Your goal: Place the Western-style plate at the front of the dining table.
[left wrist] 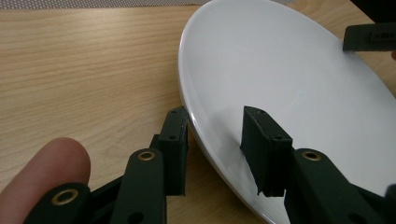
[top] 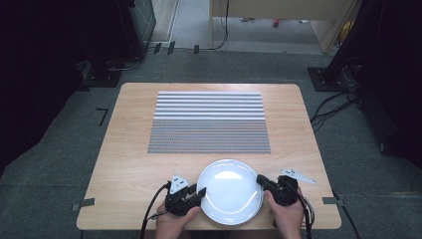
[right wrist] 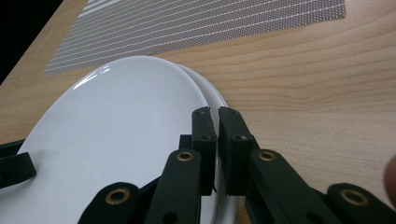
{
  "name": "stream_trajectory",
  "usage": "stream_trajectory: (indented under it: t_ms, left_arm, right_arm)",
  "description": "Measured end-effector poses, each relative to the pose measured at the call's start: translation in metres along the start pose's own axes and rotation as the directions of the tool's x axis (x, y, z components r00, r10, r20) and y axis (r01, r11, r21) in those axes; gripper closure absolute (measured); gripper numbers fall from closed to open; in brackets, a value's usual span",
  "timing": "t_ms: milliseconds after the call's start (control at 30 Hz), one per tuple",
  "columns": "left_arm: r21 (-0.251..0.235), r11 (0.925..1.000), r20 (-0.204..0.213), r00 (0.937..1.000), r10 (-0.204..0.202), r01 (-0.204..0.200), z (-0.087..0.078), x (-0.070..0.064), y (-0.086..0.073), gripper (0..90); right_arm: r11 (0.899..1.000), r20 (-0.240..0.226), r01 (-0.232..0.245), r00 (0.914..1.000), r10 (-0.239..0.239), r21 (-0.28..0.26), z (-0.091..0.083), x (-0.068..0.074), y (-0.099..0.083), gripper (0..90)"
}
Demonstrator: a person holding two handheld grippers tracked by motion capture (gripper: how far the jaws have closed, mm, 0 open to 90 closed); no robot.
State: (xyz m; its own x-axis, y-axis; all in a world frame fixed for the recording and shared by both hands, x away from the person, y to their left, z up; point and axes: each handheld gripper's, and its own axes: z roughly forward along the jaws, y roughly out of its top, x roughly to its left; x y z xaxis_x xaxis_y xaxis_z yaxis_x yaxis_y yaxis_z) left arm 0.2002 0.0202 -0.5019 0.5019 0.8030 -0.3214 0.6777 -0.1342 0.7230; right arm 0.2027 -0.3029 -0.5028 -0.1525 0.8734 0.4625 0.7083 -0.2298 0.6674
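Jaws of the left gripper (left wrist: 212,140) straddle the plate (left wrist: 280,79) rim, apart; right gripper (right wrist: 217,135) jaws pinch its opposite rim.

Plate stack (top: 230,191) at table's (top: 129,149) near edge; mat (top: 209,122) behind it.

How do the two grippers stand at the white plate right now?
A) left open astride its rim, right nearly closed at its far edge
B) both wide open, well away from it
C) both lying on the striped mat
A: the left gripper has one jaw outside and one over the white plate; the right gripper has its jaws almost together at the rim.
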Motion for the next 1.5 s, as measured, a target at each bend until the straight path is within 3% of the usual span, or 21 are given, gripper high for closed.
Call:
stream_trajectory:
  t_ms: [400,567,633,733,1033,1100,1233,1500]
  left_arm:
    - [-0.035,0.9978,-0.02,0.9982,-0.056,0.056,-0.018,0.02,0.008,62.3]
    - [-0.025,0.9984,-0.036,0.998,-0.051,0.05,-0.023,0.026,0.009,63.3]
    - [-0.018,0.9986,-0.031,0.9983,-0.049,0.049,-0.025,0.028,0.008,64.5]
    - [-0.016,0.9984,-0.021,0.9983,-0.054,0.054,-0.025,0.03,0.008,64.8]
    - [-0.026,0.9975,-0.02,0.9976,-0.067,0.066,-0.025,0.033,0.006,67.0]
    - [-0.026,0.9974,-0.02,0.9975,-0.068,0.067,-0.025,0.033,0.006,66.9]
    - [-0.029,0.9973,-0.019,0.9975,-0.068,0.068,-0.024,0.034,0.006,67.0]
    - [-0.032,0.997,-0.008,0.9974,-0.071,0.071,-0.024,0.035,0.005,67.0]
  right_arm:
    - [0.999,-0.041,0.039,0.9985,-0.038,0.029,0.011,0.019,-0.007,84.8]
    - [0.997,-0.062,0.056,0.9967,-0.053,0.044,0.016,0.026,-0.01,84.5]
    - [0.997,-0.092,0.06,0.9942,-0.055,0.044,0.016,0.027,-0.01,82.0]
    - [0.997,-0.096,0.064,0.9936,-0.059,0.048,0.015,0.027,-0.01,80.8]
    - [0.996,-0.123,0.022,0.9923,-0.011,0.085,0.005,0.023,-0.013,78.2]
    - [0.993,-0.138,-0.007,0.9901,0.023,0.115,0.005,0.025,-0.016,77.3]
    - [0.993,-0.122,-0.012,0.9922,0.026,0.115,0.006,0.028,-0.017,76.8]
    - [0.99,-0.12,-0.085,0.988,0.098,0.113,0.01,0.027,-0.017,78.4]
